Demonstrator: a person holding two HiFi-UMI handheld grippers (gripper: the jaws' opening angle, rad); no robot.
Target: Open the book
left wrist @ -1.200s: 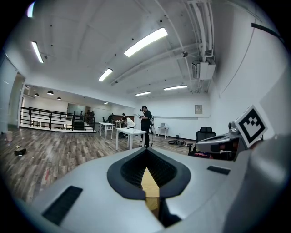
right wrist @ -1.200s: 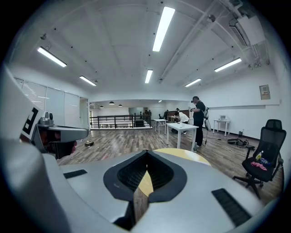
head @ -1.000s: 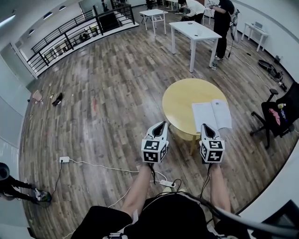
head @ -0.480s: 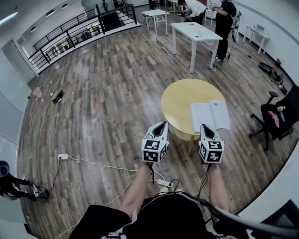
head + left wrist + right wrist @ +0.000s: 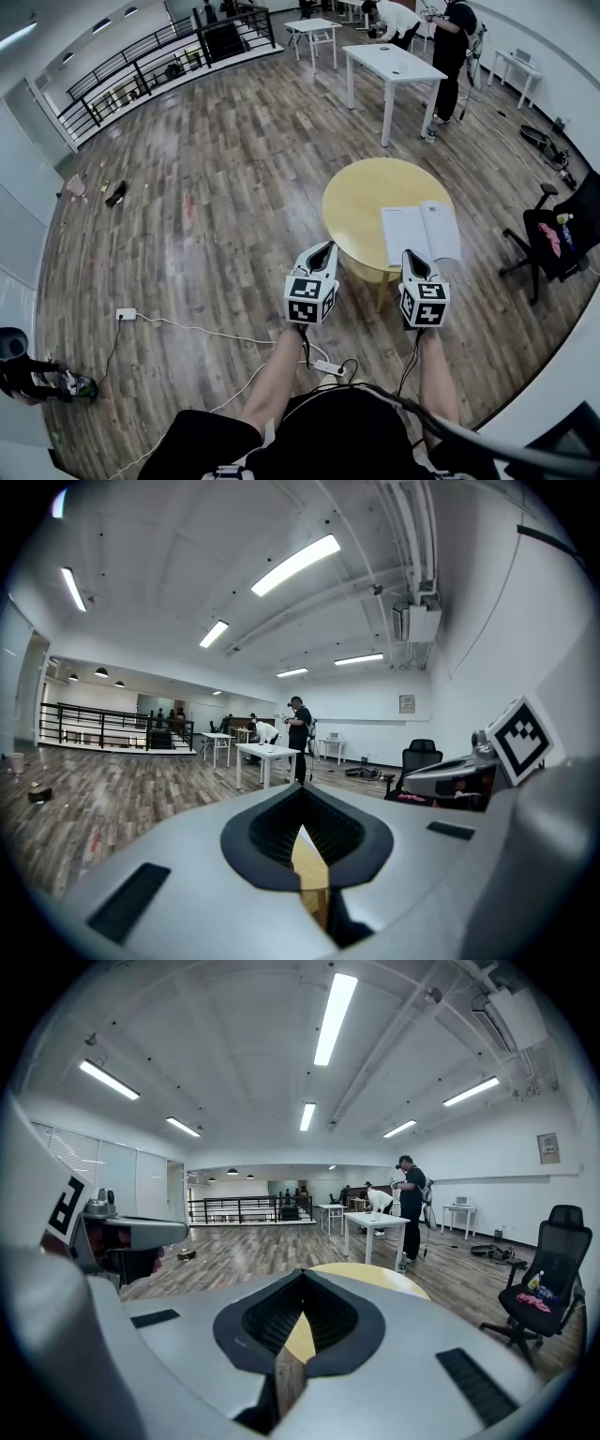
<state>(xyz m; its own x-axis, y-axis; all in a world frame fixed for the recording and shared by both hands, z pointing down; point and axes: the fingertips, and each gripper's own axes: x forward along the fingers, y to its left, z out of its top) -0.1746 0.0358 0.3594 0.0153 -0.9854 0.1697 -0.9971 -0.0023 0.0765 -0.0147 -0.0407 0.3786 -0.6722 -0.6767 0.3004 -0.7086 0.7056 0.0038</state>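
Note:
A white book (image 5: 421, 232) lies open, pages up, on the right part of the round yellow table (image 5: 361, 202). My left gripper (image 5: 327, 247) hangs just off the table's near left edge, with its jaws together and nothing between them. My right gripper (image 5: 411, 253) hovers at the near edge, just short of the book's lower corner, also shut and empty. In the left gripper view the gripper (image 5: 301, 801) shows only a sliver of the table (image 5: 309, 869) through its pads. In the right gripper view the gripper (image 5: 302, 1285) points across the table (image 5: 380, 1277); the book is hidden there.
A black office chair (image 5: 561, 228) stands right of the table. White tables (image 5: 394, 64) with people (image 5: 452, 37) beside them fill the far side. A power strip and cables (image 5: 330, 367) lie on the wooden floor near my legs. A railing (image 5: 141, 66) runs at the far left.

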